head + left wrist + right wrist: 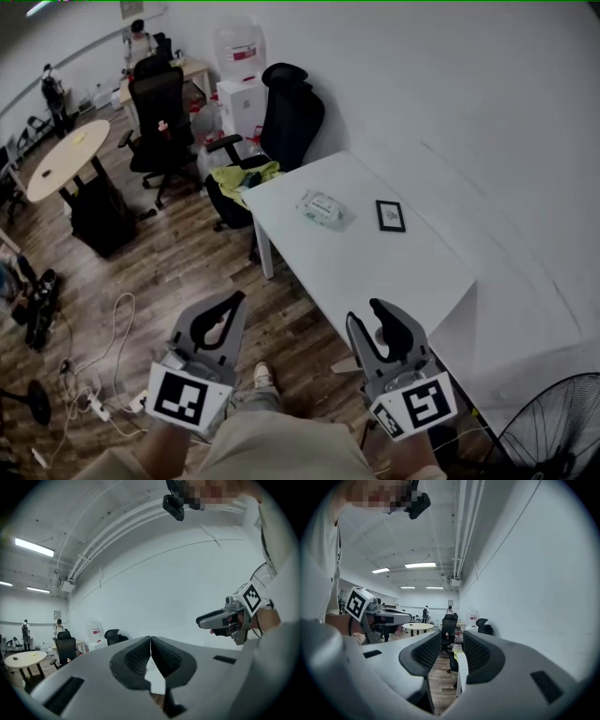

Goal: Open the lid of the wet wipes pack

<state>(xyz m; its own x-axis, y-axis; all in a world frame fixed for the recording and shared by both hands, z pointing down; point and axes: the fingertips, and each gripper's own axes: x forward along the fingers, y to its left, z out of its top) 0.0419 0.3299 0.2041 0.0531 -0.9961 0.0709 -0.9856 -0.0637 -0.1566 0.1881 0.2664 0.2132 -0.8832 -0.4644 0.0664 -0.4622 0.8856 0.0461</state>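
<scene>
The wipes pack lay flat toward the far end of the white tabletop, near a small black frame. In the head view its long axis ran diagonally, from upper left to lower right. Both grippers hung well short of it, at the near end. The left gripper had its tips pressed together on nothing. The right gripper stood wide and empty.

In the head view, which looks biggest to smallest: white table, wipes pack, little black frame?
Long white rectangular table
Soft whitish wet wipes pack
Small black square frame, only slightly smaller
</scene>
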